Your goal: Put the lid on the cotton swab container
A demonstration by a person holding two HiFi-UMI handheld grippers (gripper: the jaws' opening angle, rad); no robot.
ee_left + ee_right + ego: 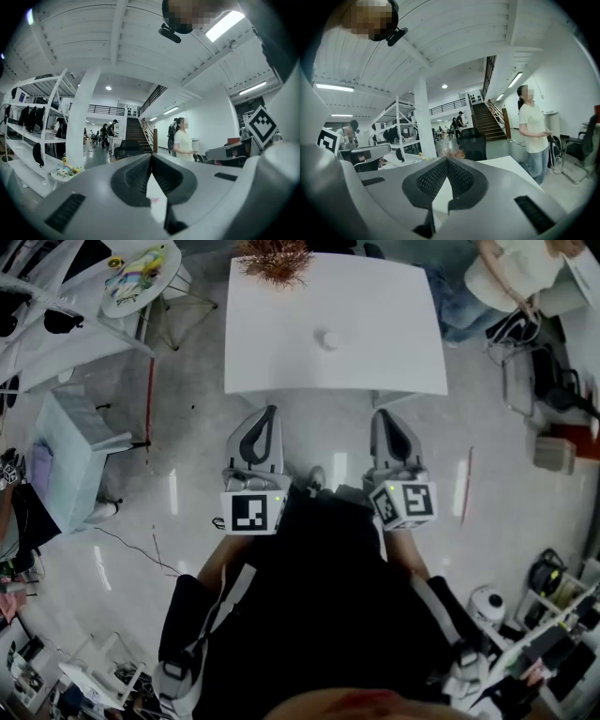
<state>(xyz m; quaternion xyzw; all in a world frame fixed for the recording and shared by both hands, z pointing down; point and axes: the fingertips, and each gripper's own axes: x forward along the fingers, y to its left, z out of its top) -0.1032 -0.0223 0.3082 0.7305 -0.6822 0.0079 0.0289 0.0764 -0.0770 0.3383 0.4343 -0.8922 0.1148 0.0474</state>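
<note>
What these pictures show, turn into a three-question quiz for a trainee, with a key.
1. True or false: the left gripper holds a lid between its jaws.
2. What lies near the middle of the white table? A) a small white round object B) a laptop C) a red mug
3. Fill in: the jaws of the right gripper are ____, with nothing between them.
Key: 1 false, its jaws are together and empty; 2 A; 3 together.
</note>
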